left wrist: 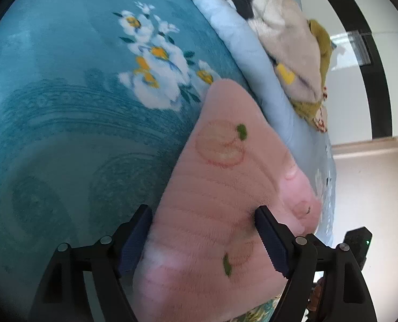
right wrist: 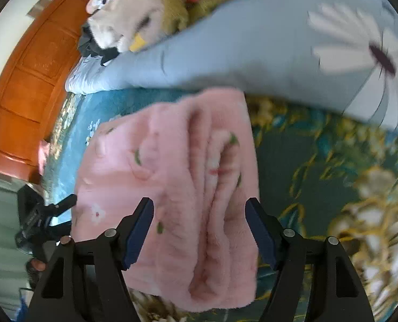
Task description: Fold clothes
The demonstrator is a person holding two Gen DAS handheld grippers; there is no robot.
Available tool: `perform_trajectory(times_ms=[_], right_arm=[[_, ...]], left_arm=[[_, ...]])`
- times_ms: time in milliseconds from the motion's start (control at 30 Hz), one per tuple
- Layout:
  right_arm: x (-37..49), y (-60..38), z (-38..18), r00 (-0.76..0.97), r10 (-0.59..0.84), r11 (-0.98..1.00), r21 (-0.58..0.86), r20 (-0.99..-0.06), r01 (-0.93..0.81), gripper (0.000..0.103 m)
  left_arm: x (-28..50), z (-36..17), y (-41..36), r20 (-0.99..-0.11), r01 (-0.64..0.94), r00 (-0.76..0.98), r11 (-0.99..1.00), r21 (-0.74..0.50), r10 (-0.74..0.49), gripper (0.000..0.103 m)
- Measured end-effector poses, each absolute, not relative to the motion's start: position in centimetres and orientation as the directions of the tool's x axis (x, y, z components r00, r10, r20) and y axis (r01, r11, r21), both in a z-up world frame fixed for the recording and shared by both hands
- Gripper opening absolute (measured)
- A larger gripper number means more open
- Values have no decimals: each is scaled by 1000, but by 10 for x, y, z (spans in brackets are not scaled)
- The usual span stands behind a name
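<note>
Left wrist view: our left gripper (left wrist: 203, 238) stands with jaws wide apart, gripping nothing, over the pink garment (left wrist: 220, 187), which lies folded on the teal blanket (left wrist: 65, 107). Right wrist view: our right gripper (right wrist: 199, 230) is likewise spread, holding nothing, above the same garment (right wrist: 172, 187), whose stacked layers show at one edge. We judge this piece folded, or nearly so. A heap of clothes (left wrist: 293, 53) sits unfolded on the blue quilt (right wrist: 239, 53) beyond, so we judge that much of the task remains.
</note>
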State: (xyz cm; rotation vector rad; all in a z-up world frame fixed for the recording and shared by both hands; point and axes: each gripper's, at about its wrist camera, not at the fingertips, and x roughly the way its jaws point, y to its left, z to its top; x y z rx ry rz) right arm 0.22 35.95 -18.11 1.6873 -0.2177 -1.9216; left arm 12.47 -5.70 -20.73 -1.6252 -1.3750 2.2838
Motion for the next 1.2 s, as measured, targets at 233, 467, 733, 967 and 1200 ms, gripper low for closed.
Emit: perform_trajectory(times_ms=[233, 467, 733, 967, 1200], right_arm=[[-4, 372, -210, -62, -589, -802, 573, -806, 168, 82], [-3, 377, -222, -50, -644, -763, 635, -764, 120, 83], [1, 385, -228, -70, -674, -739, 667, -736, 94, 89], [-2, 383, -227, -55, -654, -756, 650, -754, 80, 90], [-2, 381, -223, -49, -602, -798, 600, -797, 54, 78]], left_arm=[[114, -210, -48, -715, 374, -462, -616, -693, 524, 92], [97, -226, -35, -729, 325, -370, -655, -682, 576, 100], [102, -237, -37, -695, 348, -367, -602, -719, 618, 103], [108, -241, -48, -644, 378, -411, -522, -765, 646, 103], [110, -221, -44, -701, 349, -425, -611, -710, 572, 75]])
